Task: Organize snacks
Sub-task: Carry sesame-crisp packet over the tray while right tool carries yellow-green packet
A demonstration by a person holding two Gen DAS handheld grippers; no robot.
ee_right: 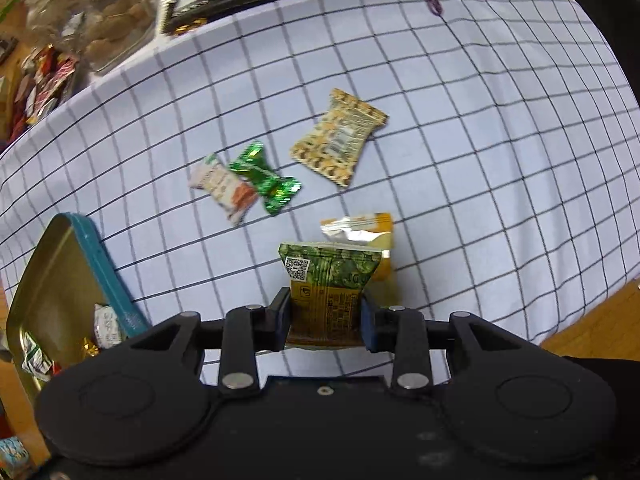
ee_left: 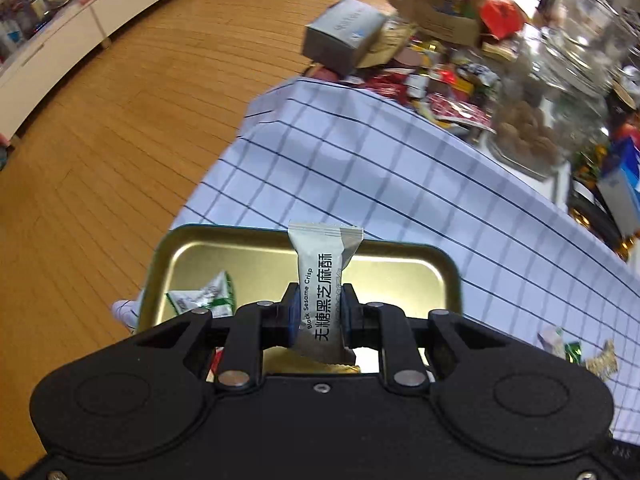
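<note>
2 grippers are loaded, the left gripper (ee_left: pixel 320 316) clamping a grey packet (ee_left: pixel 320 288) over the tin (ee_left: pixel 400 276), so release low inside it before bringing the right gripper (ee_right: pixel 325 318) with its green packet (ee_right: pixel 326 284).

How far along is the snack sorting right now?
Done: a few wrapped snacks already lie in the gold tin tray. In hand: the left hand-held gripper is shut on a grey sesame crisp packet over the tray, and the right hand-held gripper is shut on a green packet. Left: four packets on the checked cloth, including the patterned tan packet.
</note>
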